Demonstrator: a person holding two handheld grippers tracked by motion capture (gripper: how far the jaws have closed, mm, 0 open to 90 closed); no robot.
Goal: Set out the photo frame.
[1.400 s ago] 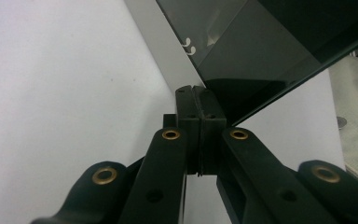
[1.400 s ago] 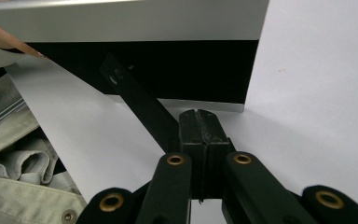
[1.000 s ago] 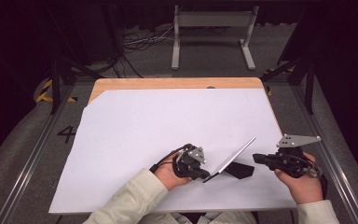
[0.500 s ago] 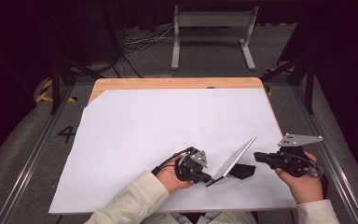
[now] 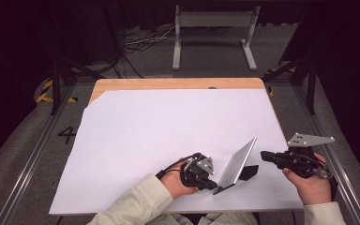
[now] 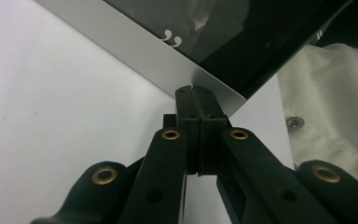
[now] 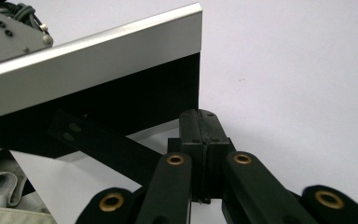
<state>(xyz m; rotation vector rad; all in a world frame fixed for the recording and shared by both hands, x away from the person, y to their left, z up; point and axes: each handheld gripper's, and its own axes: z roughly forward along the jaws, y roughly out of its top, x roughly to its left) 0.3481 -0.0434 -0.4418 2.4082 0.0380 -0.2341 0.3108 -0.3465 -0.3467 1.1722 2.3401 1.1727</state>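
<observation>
Glass and thin metal make up the flat, silver-edged, dark-screened tablet [image 5: 236, 164], which stands tilted on a black fold-out stand [image 5: 248, 172] just in front of the left claw [image 5: 212, 185]; that claw's jaws are pressed together with nothing between them, the tips touching the tablet's lower near corner [image 6: 223, 95]. Judged from its look, the slab is stiff, fairly light, smooth enough to slip, and breakable on its screen face, so a hold belongs on the metal border, not the glass. To the far side of it the right claw [image 5: 265, 155] points at the tablet's back, jaws likewise together and empty, close to the stand's strut [image 7: 102, 140]. Beyond both lies the white-covered wooden counter [image 5: 168, 126].
</observation>
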